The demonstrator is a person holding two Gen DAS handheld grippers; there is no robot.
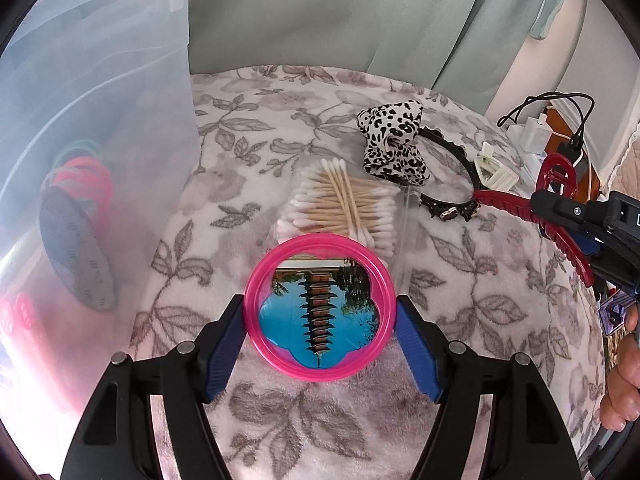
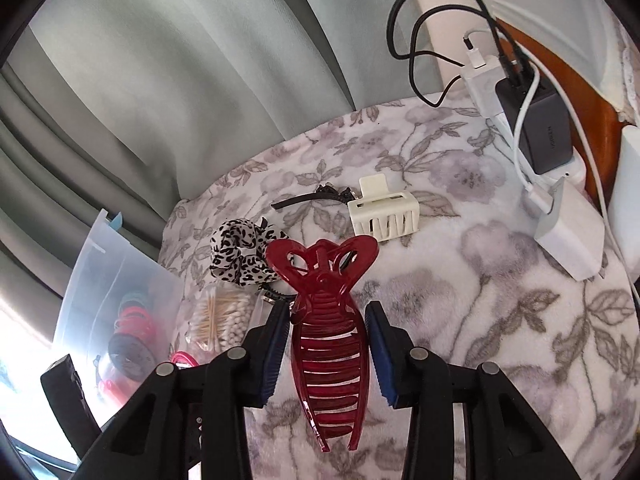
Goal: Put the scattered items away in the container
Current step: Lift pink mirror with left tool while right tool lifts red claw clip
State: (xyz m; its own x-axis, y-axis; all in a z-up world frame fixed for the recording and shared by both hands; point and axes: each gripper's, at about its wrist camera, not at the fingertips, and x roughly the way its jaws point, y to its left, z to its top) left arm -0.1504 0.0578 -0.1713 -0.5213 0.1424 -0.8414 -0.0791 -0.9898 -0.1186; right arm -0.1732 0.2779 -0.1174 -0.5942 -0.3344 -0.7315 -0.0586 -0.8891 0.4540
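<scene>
While my left gripper (image 1: 320, 334) clamps the pink mirror (image 1: 319, 307), my right gripper (image 2: 328, 354) grips the red hair claw (image 2: 328, 344).

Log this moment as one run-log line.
left gripper: shut on pink mirror | right gripper: shut on red claw clip | plastic bin: holds hair ties
</scene>
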